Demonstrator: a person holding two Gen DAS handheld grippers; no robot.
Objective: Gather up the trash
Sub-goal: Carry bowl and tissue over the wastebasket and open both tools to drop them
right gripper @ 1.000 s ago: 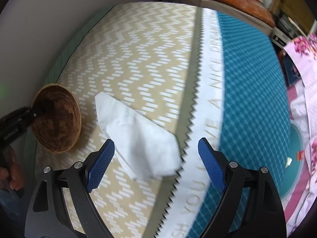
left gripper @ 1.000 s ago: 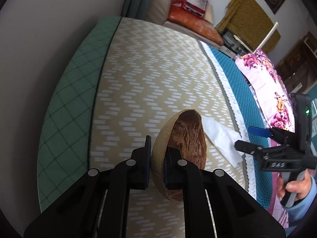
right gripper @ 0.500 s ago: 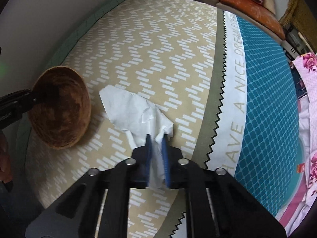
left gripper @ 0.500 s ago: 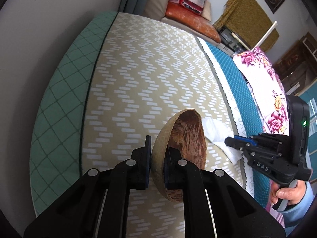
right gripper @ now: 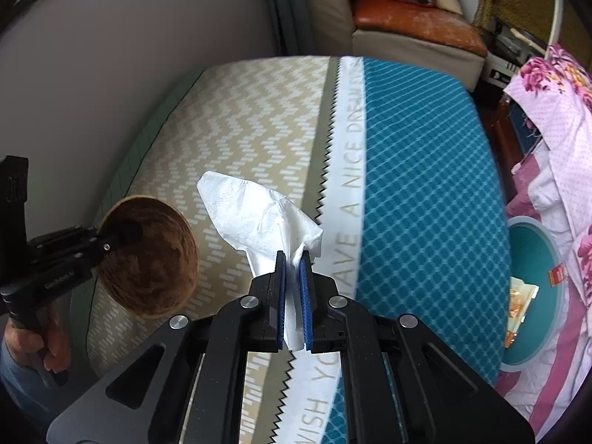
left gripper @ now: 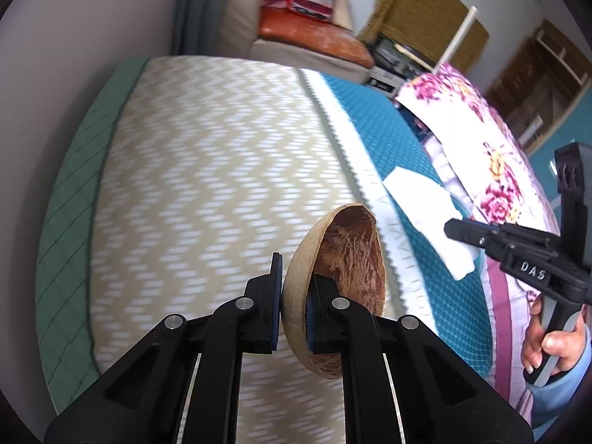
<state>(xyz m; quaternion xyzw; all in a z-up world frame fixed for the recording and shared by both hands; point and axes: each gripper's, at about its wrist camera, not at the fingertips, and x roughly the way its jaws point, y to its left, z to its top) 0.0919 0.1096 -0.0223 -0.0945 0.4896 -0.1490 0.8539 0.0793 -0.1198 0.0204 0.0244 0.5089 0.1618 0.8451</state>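
Observation:
My left gripper point(left gripper: 293, 296) is shut on the rim of a brown coconut shell half point(left gripper: 344, 270), held above the patterned bed. The shell also shows at the left of the right wrist view point(right gripper: 151, 259). My right gripper point(right gripper: 294, 288) is shut on a white crumpled tissue point(right gripper: 255, 214), lifted off the bed. In the left wrist view the tissue point(left gripper: 425, 203) hangs from the right gripper point(left gripper: 458, 231) at the right.
The bed point(right gripper: 425, 185) has a beige zigzag part and a teal diamond part. A teal round bin point(right gripper: 532, 296) with wrappers inside stands at the bed's right side. A floral pink blanket point(left gripper: 499, 170) lies beyond. A sofa point(right gripper: 407, 33) stands at the far end.
My right gripper shut on the tissue and has lifted it off the bed, moving right. The left gripper still holds the coconut shell and has drifted right with it.

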